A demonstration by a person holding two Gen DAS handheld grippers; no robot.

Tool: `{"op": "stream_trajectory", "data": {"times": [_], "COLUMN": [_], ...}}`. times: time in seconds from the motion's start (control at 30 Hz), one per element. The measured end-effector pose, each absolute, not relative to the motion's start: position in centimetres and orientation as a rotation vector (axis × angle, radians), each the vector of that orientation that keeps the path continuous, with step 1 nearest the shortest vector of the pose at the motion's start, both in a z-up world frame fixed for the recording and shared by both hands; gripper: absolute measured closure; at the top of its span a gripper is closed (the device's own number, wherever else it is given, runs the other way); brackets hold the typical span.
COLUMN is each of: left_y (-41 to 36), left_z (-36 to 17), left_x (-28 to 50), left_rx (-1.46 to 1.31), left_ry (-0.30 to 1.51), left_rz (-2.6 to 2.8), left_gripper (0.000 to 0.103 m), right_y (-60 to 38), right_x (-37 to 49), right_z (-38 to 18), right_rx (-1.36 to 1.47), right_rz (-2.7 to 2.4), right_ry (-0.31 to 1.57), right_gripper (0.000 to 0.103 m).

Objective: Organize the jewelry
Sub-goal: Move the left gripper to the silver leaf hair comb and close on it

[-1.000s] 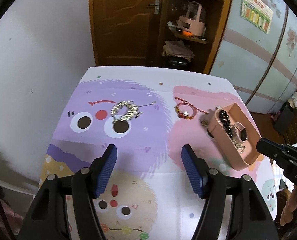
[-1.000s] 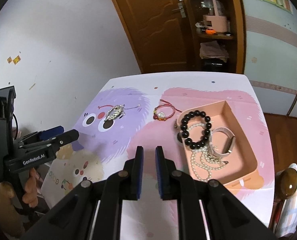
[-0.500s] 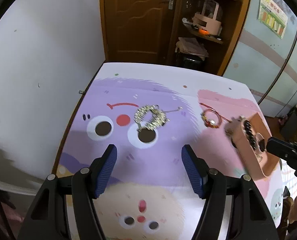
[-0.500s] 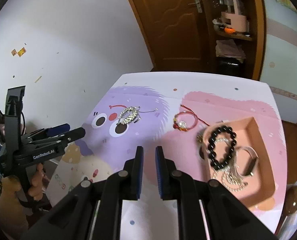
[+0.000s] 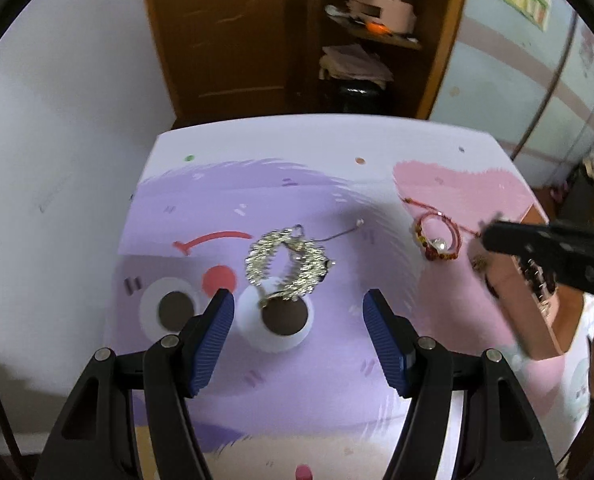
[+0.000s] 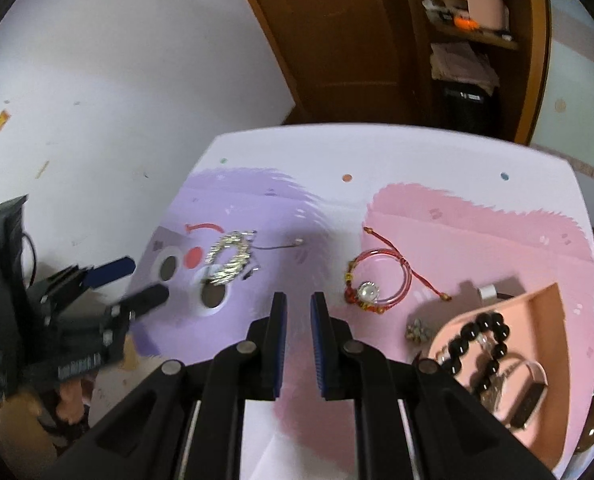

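Observation:
A silver chain bracelet (image 5: 285, 260) lies on the purple part of the mat, just ahead of my left gripper (image 5: 297, 304), which is open and empty above the mat. A red string bracelet (image 5: 437, 236) with a pearl lies on the pink patch. In the right wrist view that red bracelet (image 6: 373, 284) sits just ahead and right of my right gripper (image 6: 299, 300), whose jaws stand a narrow gap apart with nothing between them. The pink box (image 6: 537, 304) at the right holds a black bead bracelet (image 6: 481, 340), a pearl chain and a watch band.
A small metal charm (image 6: 417, 330) lies on the mat beside the box. The cartoon mat (image 5: 337, 400) covers the table, with a white wall on the left. A wooden door and a shelf (image 5: 373, 28) stand behind the far edge.
Both grippers have travelled left and forward over the table and sunk a little. The silver bracelet is now close ahead of the left gripper, and the box has slid toward the right edge of both views.

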State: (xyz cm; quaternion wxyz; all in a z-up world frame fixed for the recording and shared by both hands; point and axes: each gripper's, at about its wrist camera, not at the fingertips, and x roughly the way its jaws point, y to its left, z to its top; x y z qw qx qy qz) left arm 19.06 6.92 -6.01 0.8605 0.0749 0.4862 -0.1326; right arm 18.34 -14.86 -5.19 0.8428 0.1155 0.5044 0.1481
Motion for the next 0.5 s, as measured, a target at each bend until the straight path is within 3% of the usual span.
{"op": "stream_trajectory", "data": {"times": [0.23, 0.33, 0.47, 0.5], "left_y": [5.3, 5.1, 4.6, 4.4], "left_z": [-9.4, -10.6, -12.1, -12.3], "left_x": [21.5, 22.4, 23.4, 23.5], "left_rx": [0.16, 0.143, 0.126, 0.129], "left_ry": [1.049, 1.075, 1.113, 1.112], "left_rz": [-0.323, -0.324, -0.322, -0.319], "left_gripper": [0.038, 0.038, 0.059, 0.06], "right_y": [-15.7, -16.3, -16.9, -17.0], "right_x": [21.1, 21.2, 21.0, 21.0], "right_z": [-9.7, -10.7, -10.7, -10.7], "right_rx": [0.292, 0.353, 0.374, 0.374], "right_rz": [0.259, 0.259, 0.256, 0.256], "right_ry": [1.166, 1.186, 1.171, 1.169], "right_gripper": [0.091, 0.084, 0.081, 0.081]}}
